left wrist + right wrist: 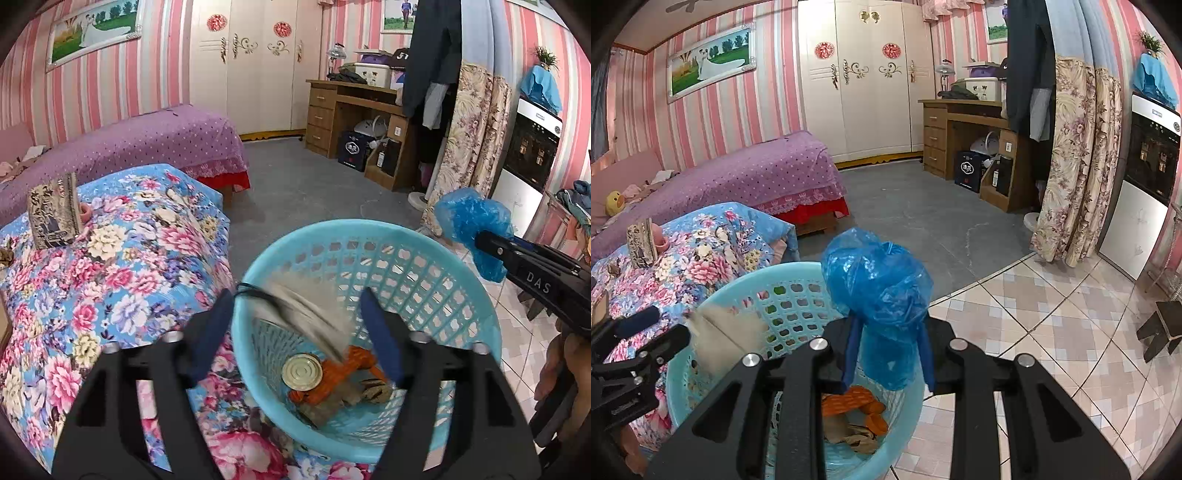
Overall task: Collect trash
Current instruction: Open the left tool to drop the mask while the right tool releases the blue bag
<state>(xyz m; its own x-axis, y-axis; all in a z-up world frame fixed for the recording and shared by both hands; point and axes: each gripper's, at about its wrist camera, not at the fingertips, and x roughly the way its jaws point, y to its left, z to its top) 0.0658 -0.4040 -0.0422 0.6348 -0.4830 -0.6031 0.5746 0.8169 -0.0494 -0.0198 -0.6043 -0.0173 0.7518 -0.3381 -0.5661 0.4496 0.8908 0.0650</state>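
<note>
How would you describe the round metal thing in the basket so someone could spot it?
Find the light blue plastic lattice basket beside the floral bedspread. At its bottom lies a round silvery tin lid against orange wrappers. It is the only shiny, ringed disc there.

a home bedroom; purple-covered bed (pixel 746 177), white wardrobe (pixel 864 77), wooden desk (pixel 960 136)
</note>
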